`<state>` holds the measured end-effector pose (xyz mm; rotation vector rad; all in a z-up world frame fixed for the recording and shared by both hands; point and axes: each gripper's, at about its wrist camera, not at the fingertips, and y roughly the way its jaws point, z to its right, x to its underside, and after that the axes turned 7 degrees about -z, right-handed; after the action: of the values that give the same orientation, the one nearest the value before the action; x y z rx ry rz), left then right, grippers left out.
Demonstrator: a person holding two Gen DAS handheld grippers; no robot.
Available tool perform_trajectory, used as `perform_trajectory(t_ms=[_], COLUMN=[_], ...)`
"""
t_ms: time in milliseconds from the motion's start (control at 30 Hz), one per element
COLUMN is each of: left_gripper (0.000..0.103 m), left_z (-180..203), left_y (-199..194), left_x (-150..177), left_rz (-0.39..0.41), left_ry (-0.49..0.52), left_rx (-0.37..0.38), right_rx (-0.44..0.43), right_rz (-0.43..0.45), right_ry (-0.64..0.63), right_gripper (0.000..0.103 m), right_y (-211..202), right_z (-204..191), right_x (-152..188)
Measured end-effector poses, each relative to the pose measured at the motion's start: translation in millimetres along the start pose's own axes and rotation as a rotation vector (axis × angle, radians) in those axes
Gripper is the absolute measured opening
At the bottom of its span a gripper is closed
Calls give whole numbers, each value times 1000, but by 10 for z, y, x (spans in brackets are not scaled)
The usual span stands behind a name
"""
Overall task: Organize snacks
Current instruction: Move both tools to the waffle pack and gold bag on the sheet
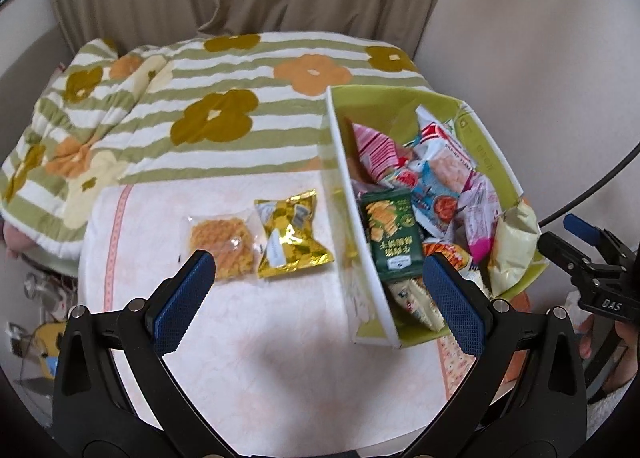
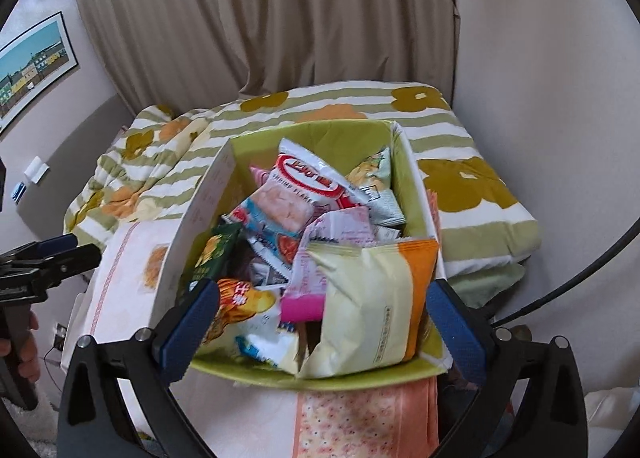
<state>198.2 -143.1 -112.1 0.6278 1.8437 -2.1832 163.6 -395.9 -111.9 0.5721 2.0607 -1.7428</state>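
Note:
A green box [image 1: 362, 258] with white outer walls holds several snack packets; it also shows in the right wrist view [image 2: 408, 186]. A gold foil packet [image 1: 290, 236] and a clear packet of orange crackers [image 1: 222, 248] lie on the pale table cover left of the box. My left gripper [image 1: 316, 296] is open and empty above the table, near these two packets. My right gripper [image 2: 324, 322] is open and empty over the box's near end, just above a pale yellow and orange bag [image 2: 372, 306]. It shows in the left wrist view [image 1: 580, 254].
The pale pink table cover [image 1: 260, 358] carries the box. Behind it lies a green-striped flowered quilt [image 1: 224, 98] on a bed, with beige curtains [image 2: 320, 18] beyond. A framed picture [image 2: 32, 62] hangs on the left wall.

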Motion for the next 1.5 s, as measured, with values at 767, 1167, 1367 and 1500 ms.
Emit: perform_trajectory(t_ms=[767, 1167, 1367, 1500], left_gripper=[103, 103, 103, 103], left_z=[-1257, -1621, -1596, -1480], left_y=[-8, 456, 913, 1236], left_x=[110, -329, -406, -437], left_rz=[-49, -136, -224, -274], left_ry=[-94, 376, 684, 846], left_rx=[-29, 55, 182, 284], right_rx=[-53, 34, 85, 118], right_rz=[27, 7, -9, -45], right_ry=[-138, -76, -76, -80], right_gripper=[103, 103, 102, 102], right_y=[272, 694, 898, 1066], right_z=[-1244, -2091, -2326, -2420], right_x=[-137, -304, -274, -176])
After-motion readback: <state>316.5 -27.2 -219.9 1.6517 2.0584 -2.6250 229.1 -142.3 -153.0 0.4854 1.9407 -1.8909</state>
